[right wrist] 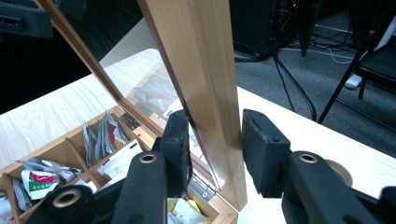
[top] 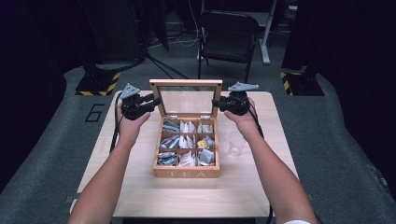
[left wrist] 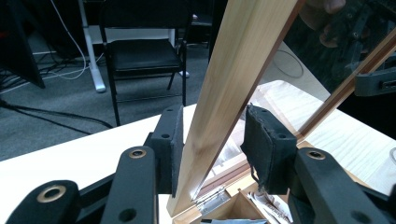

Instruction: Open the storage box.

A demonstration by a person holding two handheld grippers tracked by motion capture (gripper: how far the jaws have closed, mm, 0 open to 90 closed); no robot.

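Now, lid: the glass-paned wooden lid (top: 186, 84) of the tea box (top: 186, 171) stands raised, upright at the back edge of the box.
Left gripper: the left gripper (top: 154, 100) is at the lid's left frame post (left wrist: 233, 93); the post stands between its jaws, one pad (left wrist: 177, 149) against the wood, the other pad (left wrist: 264, 144) just clear of it, so the jaws are loose around the post.
Right gripper: the right gripper (top: 217, 103) is at the lid's right frame post (right wrist: 205, 93); one pad (right wrist: 180, 149) is at the wood, the other pad (right wrist: 259, 149) stands apart from it, jaws parted around the post.
Box: it sits in the middle of the table (top: 140, 196), its compartments holding tea bags (top: 187, 142).
Cup: a clear plastic cup (top: 236, 142) stands just right of the box.
Chair: a dark folding chair (top: 229, 37) stands beyond the box, on the floor.
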